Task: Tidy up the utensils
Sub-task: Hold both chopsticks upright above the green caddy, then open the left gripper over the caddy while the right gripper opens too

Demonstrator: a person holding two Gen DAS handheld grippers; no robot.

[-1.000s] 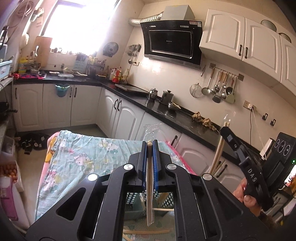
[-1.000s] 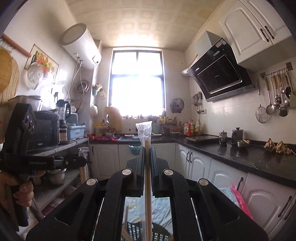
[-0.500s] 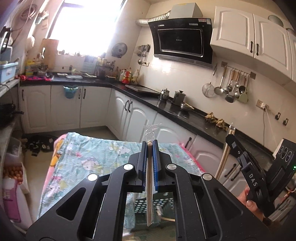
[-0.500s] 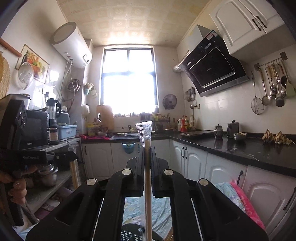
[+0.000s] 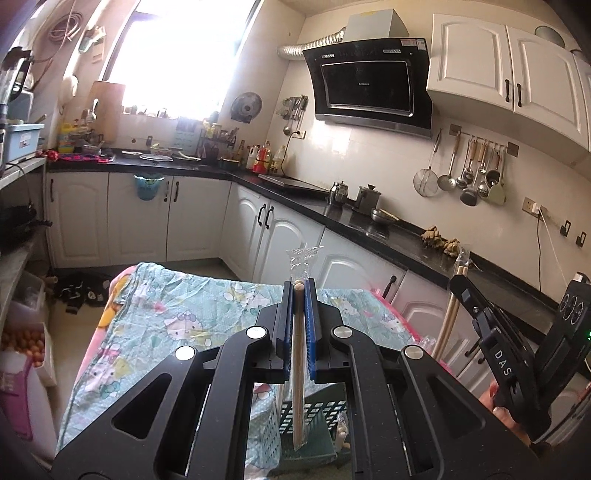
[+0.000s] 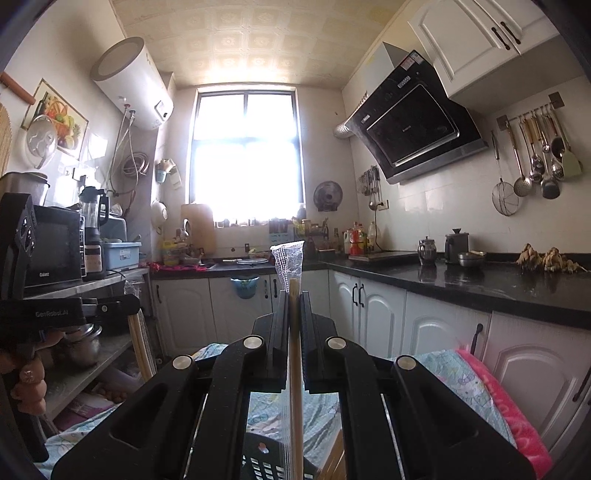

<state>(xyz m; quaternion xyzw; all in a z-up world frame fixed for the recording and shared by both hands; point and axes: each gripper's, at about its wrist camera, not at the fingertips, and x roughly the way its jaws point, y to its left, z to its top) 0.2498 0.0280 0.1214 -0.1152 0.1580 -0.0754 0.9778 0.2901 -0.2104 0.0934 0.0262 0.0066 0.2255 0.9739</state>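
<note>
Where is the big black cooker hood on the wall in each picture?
Left wrist view: the cooker hood is upper right of centre, beside the white cupboards.
Right wrist view: the cooker hood is on the right wall, tilted, under the white cupboards.
Shared landmark: the rail of hanging ladles to the hood's right in both.
</note>
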